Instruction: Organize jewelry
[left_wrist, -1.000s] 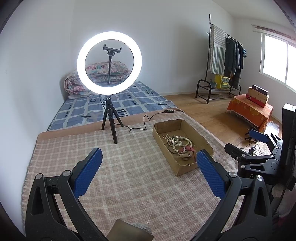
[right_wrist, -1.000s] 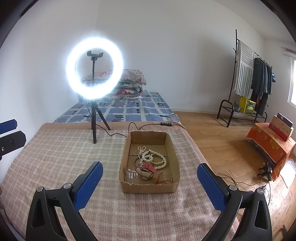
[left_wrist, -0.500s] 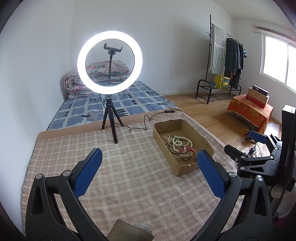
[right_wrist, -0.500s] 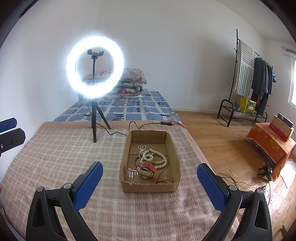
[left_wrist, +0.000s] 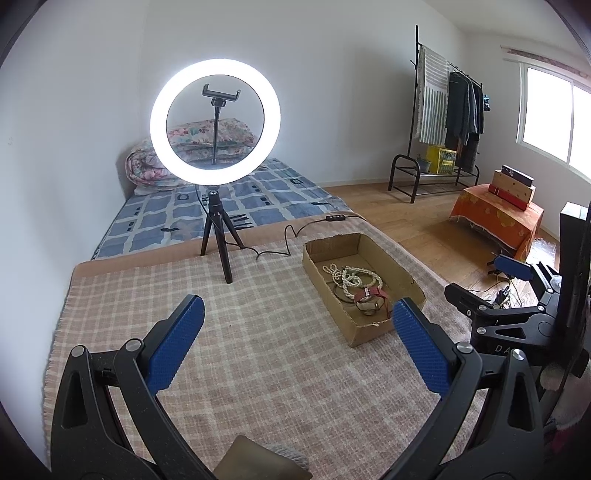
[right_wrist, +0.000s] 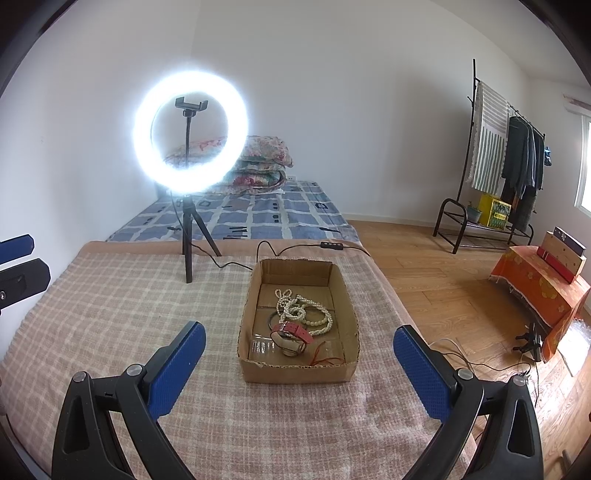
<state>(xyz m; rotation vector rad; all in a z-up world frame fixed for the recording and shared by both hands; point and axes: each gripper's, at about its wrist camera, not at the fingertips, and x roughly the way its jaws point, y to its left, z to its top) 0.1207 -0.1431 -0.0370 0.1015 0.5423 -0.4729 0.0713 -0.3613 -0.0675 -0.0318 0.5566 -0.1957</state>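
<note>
1. The jewelry lay together in a shallow cardboard box (right_wrist: 298, 321) on the plaid-covered surface (right_wrist: 110, 314). A pearl necklace (right_wrist: 299, 310) was coiled near the box's middle, and a watch with a red strap (right_wrist: 291, 332) sat at its near end, touching the pearls. A thin dark ring, perhaps a bangle, showed under them; what it was could not be told for sure.

2. The box's long axis ran away from you, with its short open-topped wall facing your right tool (right_wrist: 295, 363).

3. Your right tool hovered above the surface just short of that near wall, its blue pads spread wide and holding nothing. The box sat almost centred between its two fingers, straight ahead.

4. Your left tool (left_wrist: 295, 338) was likewise spread wide and empty. From it the box (left_wrist: 364, 284) lay ahead and off to the right, angled, with the watch (left_wrist: 371, 297) beside its right pad.

5. The right tool (left_wrist: 513, 291) appeared in the left view at the far right, on the box's side. By this reading the right hand was the nearer and better lined up for reaching straight forward to the watch.

6. Beyond the box stood a lit ring light (right_wrist: 190, 138) on a small tripod, its cable trailing behind the box. A bed with a blue checked cover (right_wrist: 251, 216) lay behind that.
</note>
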